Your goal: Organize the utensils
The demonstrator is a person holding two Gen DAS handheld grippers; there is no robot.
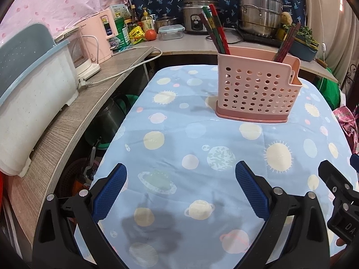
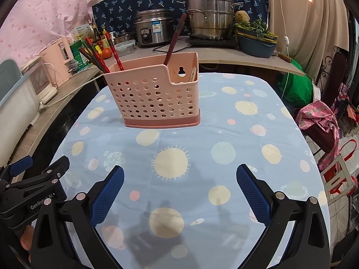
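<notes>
A pink perforated utensil holder (image 1: pixel 255 85) (image 2: pixel 154 94) stands upright on the blue planet-print tablecloth (image 1: pixel 179 139) (image 2: pixel 202 139). Red and dark chopsticks (image 1: pixel 216 30) (image 2: pixel 105 55) lean in its left compartment, and a dark pair (image 1: pixel 288 42) (image 2: pixel 175 39) leans in another. A pale spoon-like piece (image 2: pixel 193 74) shows in the small right compartment. My left gripper (image 1: pixel 180 170) hovers open over the cloth, well short of the holder, nothing between its fingers. My right gripper (image 2: pixel 180 171) is also open and empty, beside the left one.
A wooden shelf (image 1: pixel 94 103) runs along the left with a white dish rack (image 1: pixel 33 103) and a pink appliance (image 1: pixel 101 35). Behind the table a counter holds a rice cooker (image 2: pixel 152 28), a steel steamer pot (image 2: pixel 211 14), bottles and a tomato (image 1: pixel 150 35). Bags and clutter crowd the right.
</notes>
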